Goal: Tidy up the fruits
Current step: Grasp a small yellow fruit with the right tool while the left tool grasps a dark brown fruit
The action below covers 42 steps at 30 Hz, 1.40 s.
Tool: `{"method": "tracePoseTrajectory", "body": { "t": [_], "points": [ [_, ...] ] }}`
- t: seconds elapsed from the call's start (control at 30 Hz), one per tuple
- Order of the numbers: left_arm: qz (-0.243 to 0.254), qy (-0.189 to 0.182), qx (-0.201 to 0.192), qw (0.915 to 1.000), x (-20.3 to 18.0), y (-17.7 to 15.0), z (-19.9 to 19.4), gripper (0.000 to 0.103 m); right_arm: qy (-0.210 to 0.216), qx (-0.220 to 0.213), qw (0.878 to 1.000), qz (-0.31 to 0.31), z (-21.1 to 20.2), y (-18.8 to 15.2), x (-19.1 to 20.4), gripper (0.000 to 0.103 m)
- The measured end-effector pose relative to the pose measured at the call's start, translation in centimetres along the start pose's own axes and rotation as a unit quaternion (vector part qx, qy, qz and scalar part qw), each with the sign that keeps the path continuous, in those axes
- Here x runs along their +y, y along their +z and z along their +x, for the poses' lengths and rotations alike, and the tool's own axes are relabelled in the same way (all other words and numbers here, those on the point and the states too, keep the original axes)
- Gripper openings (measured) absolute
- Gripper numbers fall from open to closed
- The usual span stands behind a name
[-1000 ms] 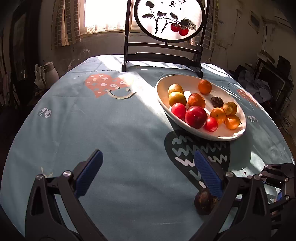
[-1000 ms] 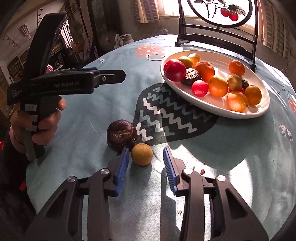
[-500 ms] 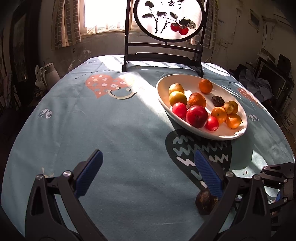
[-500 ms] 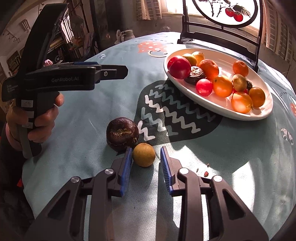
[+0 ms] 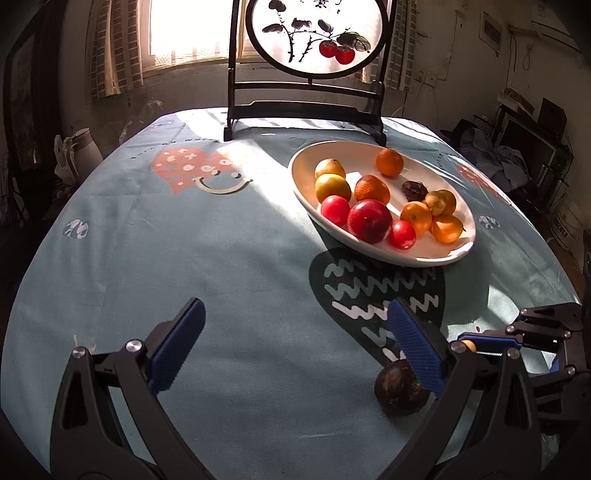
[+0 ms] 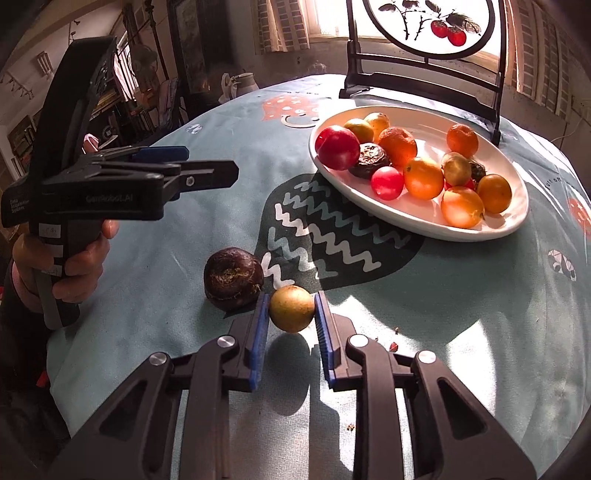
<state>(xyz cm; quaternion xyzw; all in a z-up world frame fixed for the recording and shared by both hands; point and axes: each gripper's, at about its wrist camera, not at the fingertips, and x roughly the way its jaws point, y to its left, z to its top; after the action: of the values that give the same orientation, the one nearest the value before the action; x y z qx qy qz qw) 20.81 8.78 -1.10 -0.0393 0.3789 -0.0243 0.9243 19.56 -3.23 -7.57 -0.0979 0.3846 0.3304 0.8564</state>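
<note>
A small yellow-brown round fruit [image 6: 291, 308] sits on the blue tablecloth between the pads of my right gripper [image 6: 291, 301]. The jaws are closing and both blue pads touch its sides. A dark wrinkled fruit [image 6: 233, 278] lies just left of it, against the outside of the left finger. My left gripper [image 5: 295, 310] hovers open over bare cloth with nothing between its fingers. The dark fruit [image 5: 400, 387] lies behind its right finger. A white oval plate [image 6: 424, 218] further back holds several red, orange and yellow fruits and a dark one.
A black wooden stand with a round painted panel [image 5: 314, 33] stands behind the plate [image 5: 306, 184]. A person's hand [image 6: 77, 258] holds the left gripper [image 6: 184, 173] at the left. Small crumbs [image 6: 393, 346] lie by the right finger. The table edge curves away on both sides.
The right gripper's jaws have narrowed from wide of the small yellow-brown fruit until both pads meet it. The left gripper has stayed open and in place.
</note>
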Motion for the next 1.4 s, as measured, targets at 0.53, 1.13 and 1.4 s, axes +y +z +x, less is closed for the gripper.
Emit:
{"method": "tracePoseTrajectory", "body": {
  "t": [0.53,1.13,1.4],
  "points": [
    [0.196,-0.088,0.058,0.975,-7.3,-4.3,0.5,0.061,-0.014,-0.029,0.995,0.094,-1.7,0.0,-3.8,0.026],
    [0.17,-0.078,0.089,0.9783,-6.5,-4.3,1.8,0.044,-0.017,-0.028,0.995,0.093,-1.6,-0.1,-3.7,0.026],
    [0.147,-0.096,0.083,0.981,-6.0,-4.1,1.4,0.043,-0.015,-0.035,0.995,0.092,-1.9,-0.1,-3.7,0.026]
  ]
}}
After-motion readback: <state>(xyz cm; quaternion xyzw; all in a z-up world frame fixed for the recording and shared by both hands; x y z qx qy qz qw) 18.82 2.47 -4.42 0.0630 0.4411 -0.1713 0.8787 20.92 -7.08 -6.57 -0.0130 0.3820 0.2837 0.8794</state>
